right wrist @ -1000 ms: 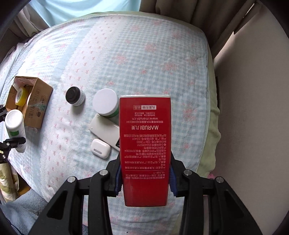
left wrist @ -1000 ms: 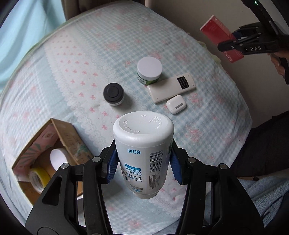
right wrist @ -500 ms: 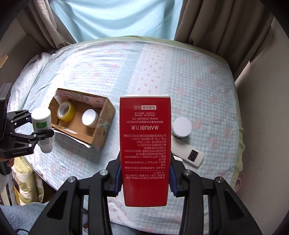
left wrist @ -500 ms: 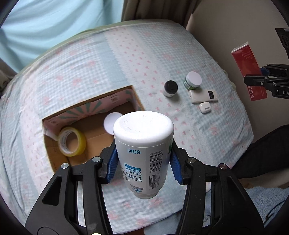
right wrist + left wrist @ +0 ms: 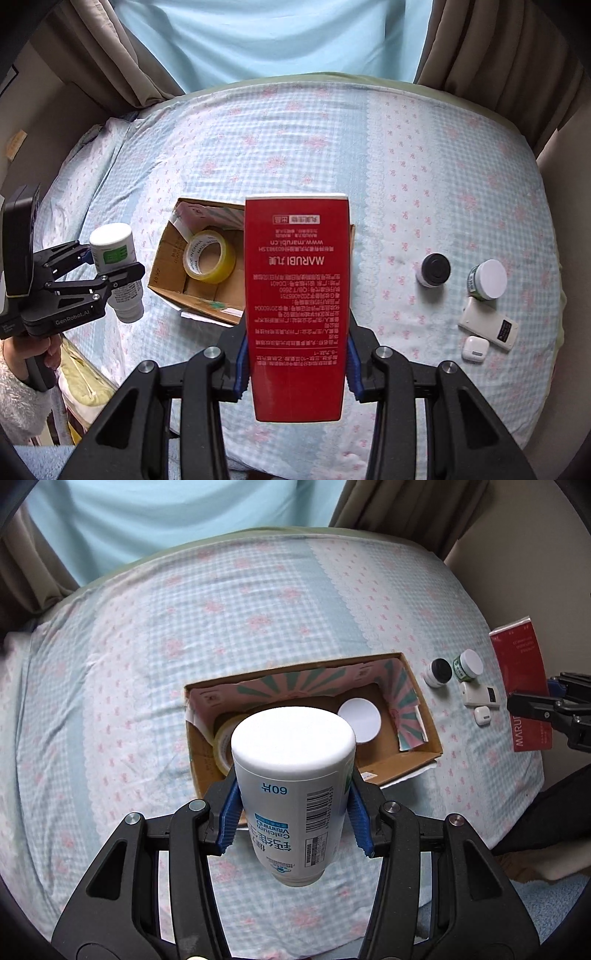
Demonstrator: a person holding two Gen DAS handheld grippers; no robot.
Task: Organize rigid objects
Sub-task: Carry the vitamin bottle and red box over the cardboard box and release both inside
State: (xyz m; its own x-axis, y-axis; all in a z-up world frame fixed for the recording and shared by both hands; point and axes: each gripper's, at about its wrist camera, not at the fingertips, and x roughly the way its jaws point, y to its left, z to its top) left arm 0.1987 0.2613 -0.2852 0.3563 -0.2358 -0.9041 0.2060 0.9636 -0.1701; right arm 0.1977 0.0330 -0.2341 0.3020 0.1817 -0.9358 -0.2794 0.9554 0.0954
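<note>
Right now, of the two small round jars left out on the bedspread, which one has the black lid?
The black-lidded white jar, the one nearer the cardboard box. The other, a green-labelled jar, has a white lid and sits beside the white remote control.

A bed covered by a pale blue-and-white checked sheet with pink flower print (image 5: 424,192) fills most of the scene, a green layer showing along its far edge. Beyond it hangs a light blue sheer curtain (image 5: 273,37) lit by daylight, flanked left and right by brown-grey drapes (image 5: 110,55). A plain beige wall (image 5: 569,602) rises just beside the bed's right side.
</note>
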